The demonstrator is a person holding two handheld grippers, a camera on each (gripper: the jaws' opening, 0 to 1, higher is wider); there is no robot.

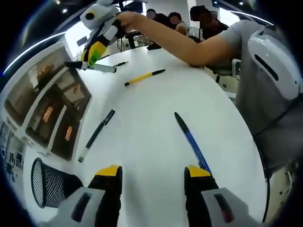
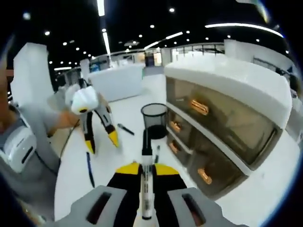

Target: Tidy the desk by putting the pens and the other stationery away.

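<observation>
My left gripper (image 1: 152,171) stands open low over the white desk (image 1: 142,109), nothing between its jaws. A blue pen (image 1: 191,141) lies just ahead of its right jaw, a black pen (image 1: 97,135) ahead to the left, and a yellow pen (image 1: 144,77) farther off. My right gripper (image 1: 90,59) hovers at the far end, shut on a white marker (image 1: 94,67) with a black cap. In the right gripper view that marker (image 2: 147,184) sticks out between the shut jaws of the right gripper (image 2: 147,168), pointing toward the black mesh pen cup (image 2: 155,120). The left gripper (image 2: 101,143) shows open there.
A white drawer unit (image 1: 47,109) with brown-tinted drawers (image 2: 213,132) runs along one side of the desk, and the mesh cup (image 1: 47,182) stands beside it. The person's arm (image 1: 189,45) stretches across the far edge. People sit in the background.
</observation>
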